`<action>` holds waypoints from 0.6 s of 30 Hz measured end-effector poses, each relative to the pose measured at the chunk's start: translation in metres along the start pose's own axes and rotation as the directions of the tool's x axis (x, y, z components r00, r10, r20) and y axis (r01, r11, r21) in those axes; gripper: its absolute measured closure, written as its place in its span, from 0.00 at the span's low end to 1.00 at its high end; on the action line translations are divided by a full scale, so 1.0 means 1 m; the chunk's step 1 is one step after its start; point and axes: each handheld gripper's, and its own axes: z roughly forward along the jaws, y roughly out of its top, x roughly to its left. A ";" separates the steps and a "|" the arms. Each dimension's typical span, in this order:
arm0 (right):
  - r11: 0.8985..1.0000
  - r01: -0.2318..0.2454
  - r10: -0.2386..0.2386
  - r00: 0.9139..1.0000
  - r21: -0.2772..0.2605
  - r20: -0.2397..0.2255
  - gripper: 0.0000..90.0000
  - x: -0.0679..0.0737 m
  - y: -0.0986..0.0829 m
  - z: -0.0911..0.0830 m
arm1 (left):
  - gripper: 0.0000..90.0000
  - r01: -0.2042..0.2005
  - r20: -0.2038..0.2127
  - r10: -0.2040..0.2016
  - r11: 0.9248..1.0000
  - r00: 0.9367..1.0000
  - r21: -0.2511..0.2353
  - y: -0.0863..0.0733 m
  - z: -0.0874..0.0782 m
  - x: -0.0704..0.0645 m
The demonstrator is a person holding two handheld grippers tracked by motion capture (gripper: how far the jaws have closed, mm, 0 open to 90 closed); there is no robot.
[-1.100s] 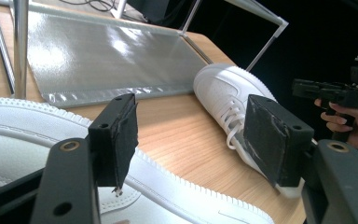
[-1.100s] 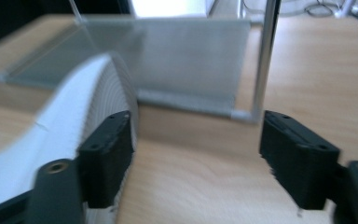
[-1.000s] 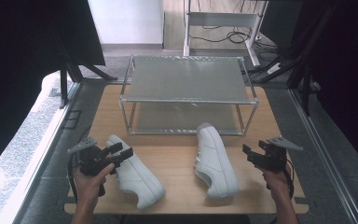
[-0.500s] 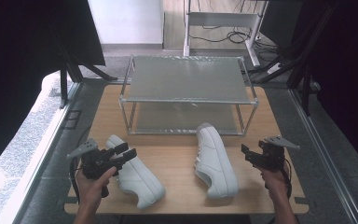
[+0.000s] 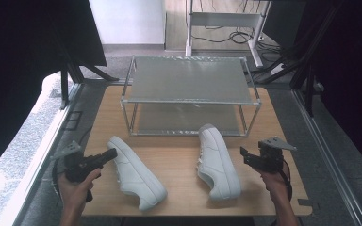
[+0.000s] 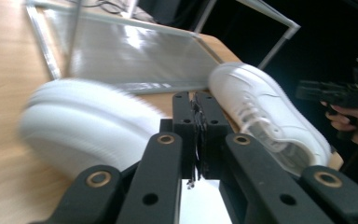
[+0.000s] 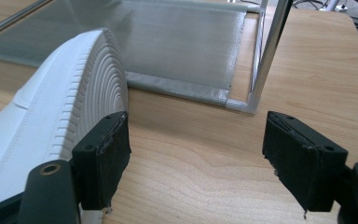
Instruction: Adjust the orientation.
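Shoes (image 5: pixel 135 172) beside the rack (image 5: pixel 188 80)
Your left gripper (image 5: pixel 107 155) is clamped shut, empty; your right gripper (image 5: pixel 243 155) gapes wide, empty. Nudging either shoe could skid it off the near table (image 5: pixel 179 160) edge.

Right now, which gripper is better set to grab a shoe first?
Probably right. The right gripper has its jaws wide open beside the right shoe, which lies near one jaw. The left gripper is shut, with nothing held, so it must open before taking the left shoe.

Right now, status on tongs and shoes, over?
Left tongs shut, empty, at left shoe. Right tongs open beside right shoe. Both shoes on table, rack behind.
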 end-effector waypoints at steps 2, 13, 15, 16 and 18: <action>1.000 -0.018 0.018 1.000 0.016 -0.002 0.28 -0.002 -0.002 0.004 | 0.99 0.037 -0.032 -0.037 0.999 0.999 0.003 -0.008 -0.004 0.011; 0.999 -0.030 0.030 0.999 0.022 -0.017 0.30 -0.007 -0.006 0.004 | 1.00 0.143 -0.127 -0.133 0.987 0.983 0.077 -0.043 0.009 0.035; 0.999 -0.028 0.029 0.999 0.031 -0.018 0.30 -0.007 -0.007 0.006 | 1.00 0.154 -0.134 -0.140 0.983 0.981 0.101 -0.048 0.011 0.037; 0.999 -0.028 0.029 0.999 0.031 -0.018 0.30 -0.007 -0.007 0.006 | 1.00 0.154 -0.134 -0.140 0.983 0.981 0.101 -0.048 0.011 0.037; 0.999 -0.024 0.025 0.999 0.036 -0.020 0.30 -0.007 -0.007 0.008 | 0.99 0.161 -0.146 -0.144 0.980 0.979 0.115 -0.050 0.013 0.037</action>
